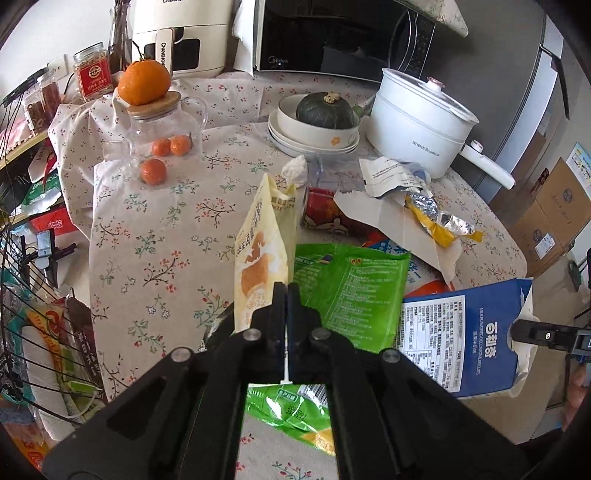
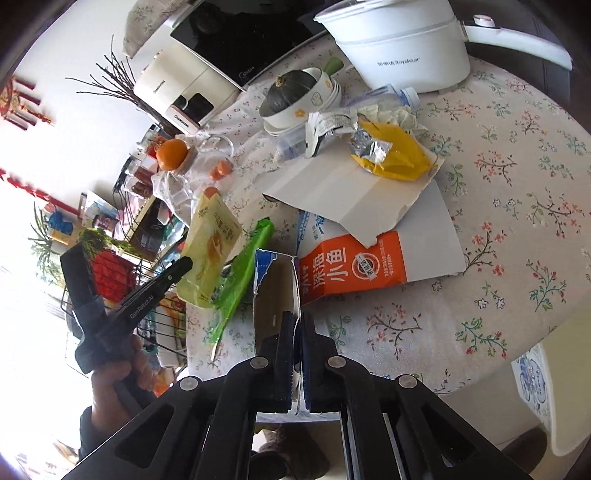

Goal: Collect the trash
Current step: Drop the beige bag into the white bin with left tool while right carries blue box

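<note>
A round table under a floral tablecloth fills both views, with an air fryer and a microwave standing along the far wall.

At the left edge, a wire basket holds packaged goods beside the table. On the cloth's left portion stands a glass jar with a wooden lid; one large orange sits on the lid and small oranges show through the glass.

At centre, the left gripper has its fingers pressed together on the lower edge of a pale yellow bread wrapper, which stands upright, lifted off the cloth. Just beside it to the right a green snack bag lies flat. Behind these lie a crumpled tissue, a red can on its side, and a stack of white bowls holding a dark green squash.

Right of centre, torn white cardboard carries a yellow foil wrapper. An orange fish-snack box lies partly under that cardboard. A white electric pot stands behind.

At the right, the right gripper is clamped on the torn wall of an open blue biscuit box, held at the table's near edge.
</note>
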`<act>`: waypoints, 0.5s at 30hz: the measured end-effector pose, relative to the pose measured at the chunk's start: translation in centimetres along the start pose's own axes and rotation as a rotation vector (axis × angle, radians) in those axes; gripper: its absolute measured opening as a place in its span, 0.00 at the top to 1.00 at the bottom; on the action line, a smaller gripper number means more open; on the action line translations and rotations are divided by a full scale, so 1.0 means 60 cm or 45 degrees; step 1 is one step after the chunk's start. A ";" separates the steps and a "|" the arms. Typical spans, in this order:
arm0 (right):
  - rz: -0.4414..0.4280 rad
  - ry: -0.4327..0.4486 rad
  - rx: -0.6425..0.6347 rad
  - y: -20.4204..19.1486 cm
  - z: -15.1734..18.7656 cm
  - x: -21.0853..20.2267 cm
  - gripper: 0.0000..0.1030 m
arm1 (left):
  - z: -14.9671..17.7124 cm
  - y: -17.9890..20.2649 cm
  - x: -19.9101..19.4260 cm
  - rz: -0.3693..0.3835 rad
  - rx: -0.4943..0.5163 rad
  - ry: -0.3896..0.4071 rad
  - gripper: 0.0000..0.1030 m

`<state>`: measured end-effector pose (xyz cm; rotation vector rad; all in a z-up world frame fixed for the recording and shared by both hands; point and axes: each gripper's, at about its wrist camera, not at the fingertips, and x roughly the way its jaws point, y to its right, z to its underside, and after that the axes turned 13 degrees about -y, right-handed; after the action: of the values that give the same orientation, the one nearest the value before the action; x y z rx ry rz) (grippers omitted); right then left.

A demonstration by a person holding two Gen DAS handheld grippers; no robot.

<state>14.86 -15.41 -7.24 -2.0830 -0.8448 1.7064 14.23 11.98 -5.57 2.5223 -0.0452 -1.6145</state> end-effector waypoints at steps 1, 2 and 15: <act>-0.003 0.025 -0.017 -0.006 0.001 -0.014 0.96 | 0.002 0.002 -0.008 0.021 0.001 0.011 1.00; -0.003 0.050 -0.033 -0.012 0.005 -0.027 0.96 | 0.005 0.004 -0.015 0.037 0.005 0.023 1.00; 0.021 0.307 -0.048 0.006 0.069 -0.196 0.96 | 0.033 0.079 -0.087 0.236 0.108 0.140 1.00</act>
<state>9.66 -23.51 0.70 -2.2684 -0.7923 1.4182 10.49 7.62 -1.02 2.5770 -0.3318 -1.4311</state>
